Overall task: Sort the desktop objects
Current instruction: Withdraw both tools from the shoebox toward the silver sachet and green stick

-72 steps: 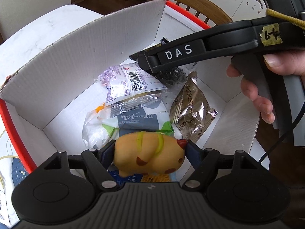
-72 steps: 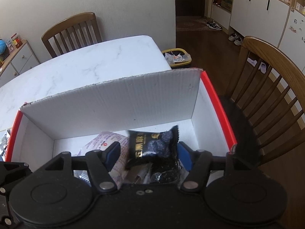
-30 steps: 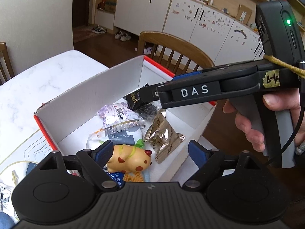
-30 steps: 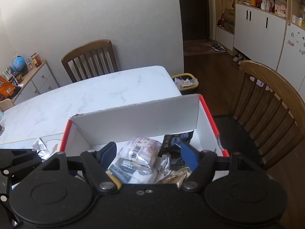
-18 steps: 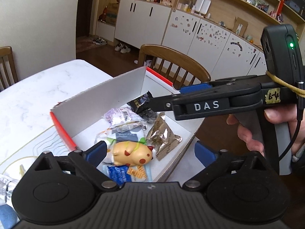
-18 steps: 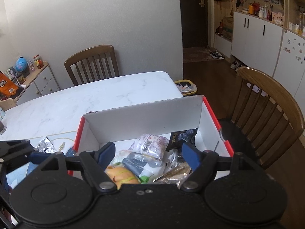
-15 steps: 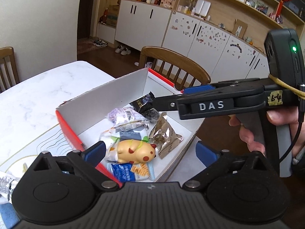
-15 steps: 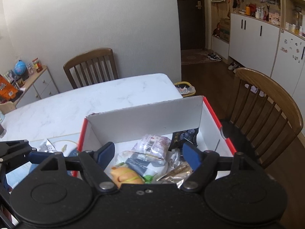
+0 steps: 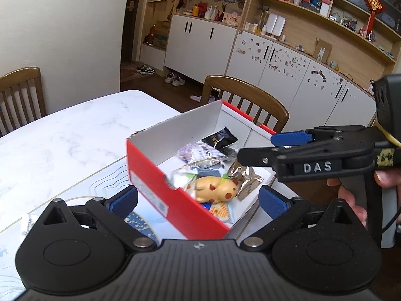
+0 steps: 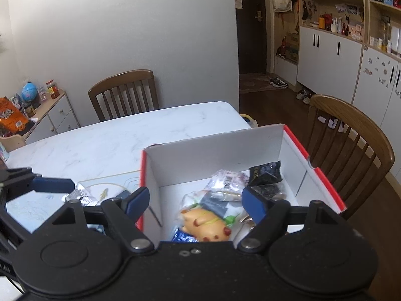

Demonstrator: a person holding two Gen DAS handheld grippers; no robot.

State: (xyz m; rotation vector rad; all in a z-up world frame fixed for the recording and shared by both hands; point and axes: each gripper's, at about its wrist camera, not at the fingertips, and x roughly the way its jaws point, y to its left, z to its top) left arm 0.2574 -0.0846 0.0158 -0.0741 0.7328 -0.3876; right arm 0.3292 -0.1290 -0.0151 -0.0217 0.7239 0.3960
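Observation:
A red box with white inside walls stands on the marble table. In it lie a yellow toy animal, a black snack packet, a gold foil packet, a purple-printed packet and other wrappers. My left gripper is open and empty, raised in front of the box. My right gripper is open and empty above the box's near side; it also shows in the left wrist view.
A printed mat with a crumpled foil wrapper lies left of the box. Wooden chairs stand at the far side and right of the table. Bare marble tabletop lies beyond the box.
Both grippers let go of their items, the toy animal and the black packet, into the box. Both then opened, rose and drew back from it.

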